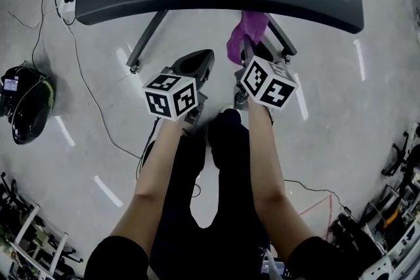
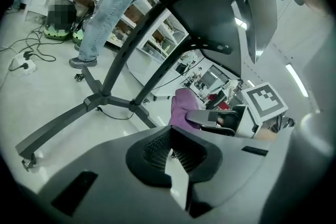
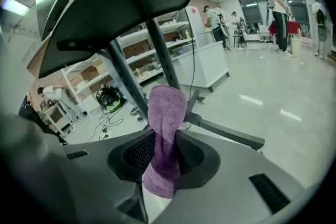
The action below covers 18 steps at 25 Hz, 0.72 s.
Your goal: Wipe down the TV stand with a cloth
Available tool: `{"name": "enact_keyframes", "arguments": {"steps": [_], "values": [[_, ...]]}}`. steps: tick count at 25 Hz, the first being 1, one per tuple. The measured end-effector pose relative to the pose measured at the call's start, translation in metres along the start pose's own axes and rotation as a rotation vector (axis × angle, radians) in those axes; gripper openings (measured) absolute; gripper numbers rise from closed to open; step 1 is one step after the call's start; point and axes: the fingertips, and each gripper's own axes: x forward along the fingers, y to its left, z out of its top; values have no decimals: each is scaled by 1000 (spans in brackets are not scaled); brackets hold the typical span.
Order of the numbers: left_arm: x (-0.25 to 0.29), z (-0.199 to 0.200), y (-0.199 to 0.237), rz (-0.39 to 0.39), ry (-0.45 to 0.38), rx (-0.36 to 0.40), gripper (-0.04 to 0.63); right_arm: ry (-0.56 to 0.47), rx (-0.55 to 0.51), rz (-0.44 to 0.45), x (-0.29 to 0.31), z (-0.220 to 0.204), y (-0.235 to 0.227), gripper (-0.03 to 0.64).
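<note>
Right gripper [image 3: 165, 152] clamped on purple cloth [image 3: 167, 113]; left gripper [image 2: 170, 149] closed, empty. Risk: the pinch is narrow, so the cloth may pull free when dragged along the TV stand [image 1: 149, 38].

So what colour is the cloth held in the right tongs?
Purple. The cloth shows best in the right gripper view.

The pale grey floor [image 1: 341, 115] carries the TV stand [image 1: 146, 42] on its splayed, castered legs. A thin black cable [image 1: 98, 108] snakes across it towards a black bag-like bundle [image 1: 26, 105] at the left. Short white tape strips [image 1: 108, 191] dot the surface.
</note>
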Motion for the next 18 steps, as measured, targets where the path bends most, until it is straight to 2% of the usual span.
{"name": "enact_keyframes", "arguments": {"steps": [3, 6, 9, 12, 18], "values": [[24, -2, 29, 33, -28, 52, 8, 4, -61, 36, 38, -11, 13, 120], [33, -2, 56, 61, -51, 115, 8, 14, -49, 89, 67, -15, 34, 120], [42, 6, 85, 80, -100, 146, 8, -26, -77, 159, 96, -2, 62, 120], [56, 13, 102, 82, -141, 160, 8, -56, -159, 175, 116, 15, 74, 120], [86, 33, 127, 57, -190, 243, 7, -131, -238, 195, 141, 44, 82, 120]]}}
